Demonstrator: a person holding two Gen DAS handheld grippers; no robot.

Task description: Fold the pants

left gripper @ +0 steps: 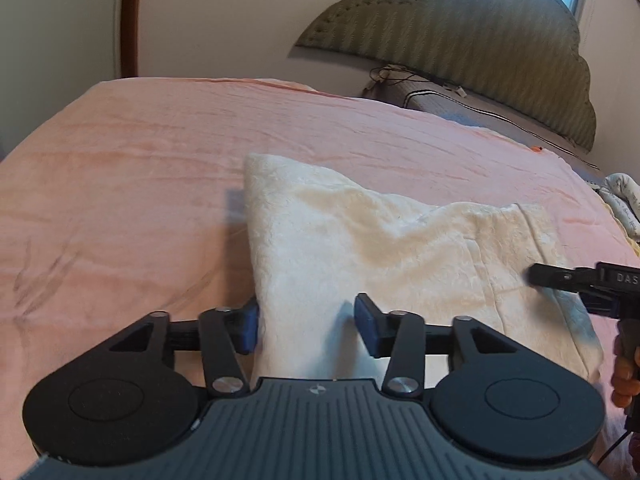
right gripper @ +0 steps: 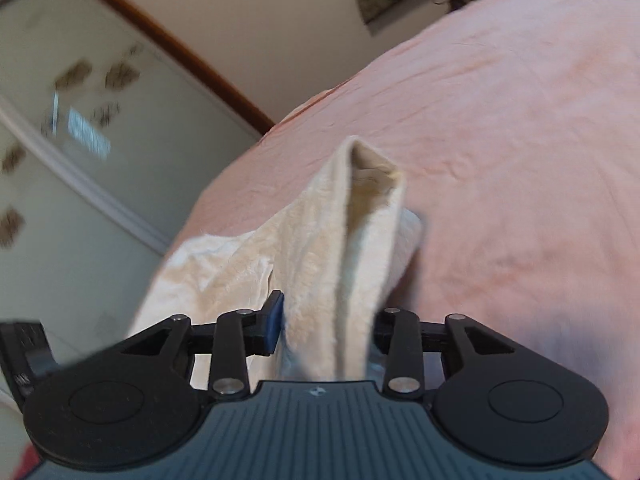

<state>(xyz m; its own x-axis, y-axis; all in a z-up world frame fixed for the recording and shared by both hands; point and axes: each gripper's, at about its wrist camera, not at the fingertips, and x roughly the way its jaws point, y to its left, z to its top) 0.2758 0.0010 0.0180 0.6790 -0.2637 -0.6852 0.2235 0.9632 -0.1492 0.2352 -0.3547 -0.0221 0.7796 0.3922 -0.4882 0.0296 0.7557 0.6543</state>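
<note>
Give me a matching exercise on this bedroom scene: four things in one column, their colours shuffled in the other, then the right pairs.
Things:
1. pants
2. bedspread
3. headboard
4. pads of the left tongs

Colours:
A. blue
B. pink
C. cream
D. olive green

Pairs: 1-C, 2-B, 3-D, 4-A

pants (left gripper: 360,232): plain cream | bed (left gripper: 120,168) cover: pink | headboard (left gripper: 460,52): olive green, wavy stripes | left gripper (left gripper: 306,326): black, blue pads
</note>
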